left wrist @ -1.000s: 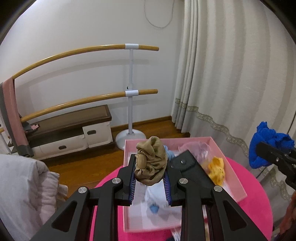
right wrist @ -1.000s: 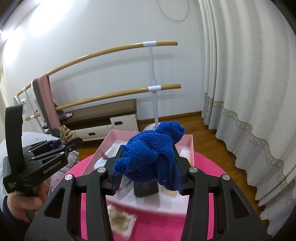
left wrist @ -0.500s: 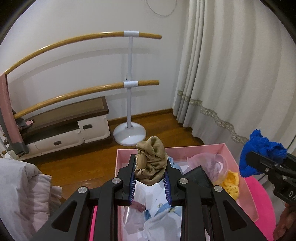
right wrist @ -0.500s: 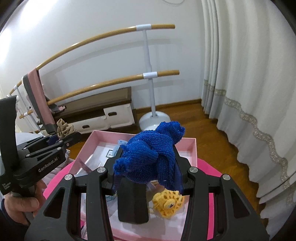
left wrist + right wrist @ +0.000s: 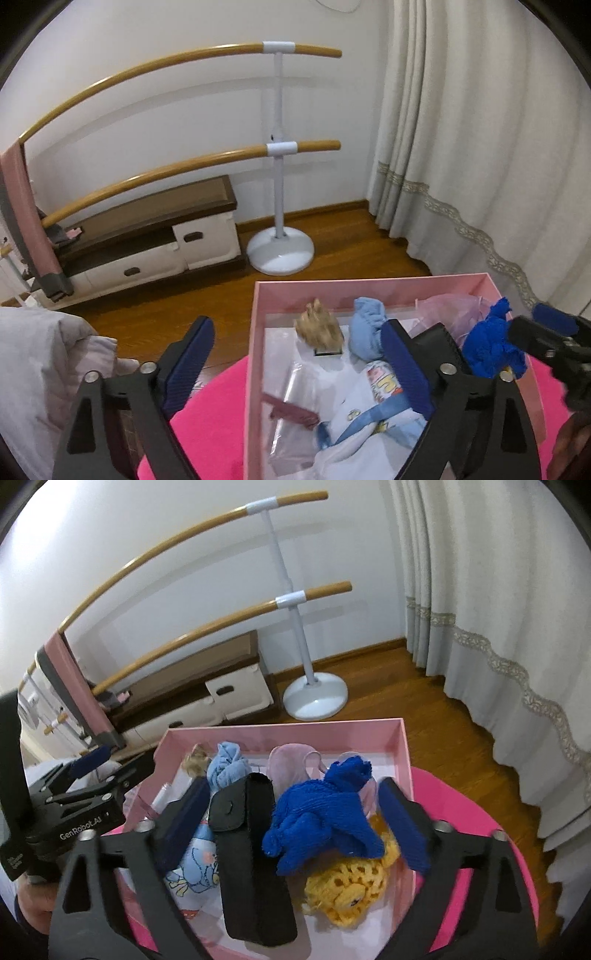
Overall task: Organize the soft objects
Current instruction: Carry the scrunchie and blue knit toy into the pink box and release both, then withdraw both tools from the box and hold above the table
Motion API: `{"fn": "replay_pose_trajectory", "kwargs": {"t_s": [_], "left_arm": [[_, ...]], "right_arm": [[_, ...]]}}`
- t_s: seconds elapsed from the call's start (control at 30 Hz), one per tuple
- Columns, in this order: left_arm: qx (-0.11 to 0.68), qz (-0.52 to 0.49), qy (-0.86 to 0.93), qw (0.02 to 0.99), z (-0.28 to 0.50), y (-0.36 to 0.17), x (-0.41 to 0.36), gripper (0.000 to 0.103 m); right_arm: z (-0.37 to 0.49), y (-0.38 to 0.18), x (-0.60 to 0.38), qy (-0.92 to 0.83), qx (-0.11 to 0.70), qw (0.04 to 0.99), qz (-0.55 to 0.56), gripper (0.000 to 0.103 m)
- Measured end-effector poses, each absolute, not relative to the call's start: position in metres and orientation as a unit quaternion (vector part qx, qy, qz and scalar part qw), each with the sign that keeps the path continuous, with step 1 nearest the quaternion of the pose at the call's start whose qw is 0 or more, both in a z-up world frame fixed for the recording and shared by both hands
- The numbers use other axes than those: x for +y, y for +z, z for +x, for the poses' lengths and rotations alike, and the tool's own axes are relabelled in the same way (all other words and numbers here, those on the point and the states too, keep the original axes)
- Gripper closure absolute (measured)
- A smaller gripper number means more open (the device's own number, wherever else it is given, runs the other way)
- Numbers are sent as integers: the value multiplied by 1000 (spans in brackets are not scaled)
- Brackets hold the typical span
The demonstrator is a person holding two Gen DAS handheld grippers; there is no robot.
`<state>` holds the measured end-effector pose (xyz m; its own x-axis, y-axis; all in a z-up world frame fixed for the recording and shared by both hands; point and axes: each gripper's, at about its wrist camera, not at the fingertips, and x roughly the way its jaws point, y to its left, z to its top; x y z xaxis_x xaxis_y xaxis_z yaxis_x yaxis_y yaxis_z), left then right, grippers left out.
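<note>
Both grippers hover over the pink box [image 5: 255, 369] that sits on the bright pink table [image 5: 210, 424], and both have just been opening.

The left gripper [image 5: 295, 350] has its jaws spread wide, with nothing pinched between them. Its left finger hangs outside the box over the table edge, while its right finger reaches over the inside of the box. The tan fabric bundle [image 5: 320, 328] is free of the pads, blurred, near the box's far left corner and ahead of the gripper, roughly between the lines of its two fingers. Just beside it to the right lies a light blue cloth [image 5: 365, 332].

The right gripper [image 5: 295, 812] is likewise spread wide. The dark blue knitted cloth [image 5: 321, 816] sits between its open fingers, nearer the right one; neither pad presses on it. It rests on top of a yellow crocheted toy [image 5: 351, 890] and against a pale pink sheer item [image 5: 288, 764] behind it. To its left, also between the fingers, a black pouch [image 5: 251, 856] lies lengthwise in the box, with a white printed cloth [image 5: 195, 867] further left, partly hidden behind the left finger.

In the right wrist view the left gripper appears at the box's left rim, held by a hand [image 5: 33, 901] at the lower left edge.
</note>
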<state>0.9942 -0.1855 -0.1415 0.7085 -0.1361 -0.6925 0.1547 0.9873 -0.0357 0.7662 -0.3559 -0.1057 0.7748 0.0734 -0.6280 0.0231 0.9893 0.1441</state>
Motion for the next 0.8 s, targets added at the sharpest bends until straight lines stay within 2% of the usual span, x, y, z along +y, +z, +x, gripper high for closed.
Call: {"fn": "replay_pose_trajectory", "kwargs": {"t_s": [0.2,0.53,0.8], "left_arm": [[340,9,-63,938,976,-129,-185,0],[275,36,-52,959,906,-105,-203,0],[234,30,-54,970,809,-100,-195,0]], "right_arm": [[737,-91,-359,8,307,948,83,0],[667,-65,-331,6,258,964,71,0],[602,-44,-308,4,221,973,61,0]]}}
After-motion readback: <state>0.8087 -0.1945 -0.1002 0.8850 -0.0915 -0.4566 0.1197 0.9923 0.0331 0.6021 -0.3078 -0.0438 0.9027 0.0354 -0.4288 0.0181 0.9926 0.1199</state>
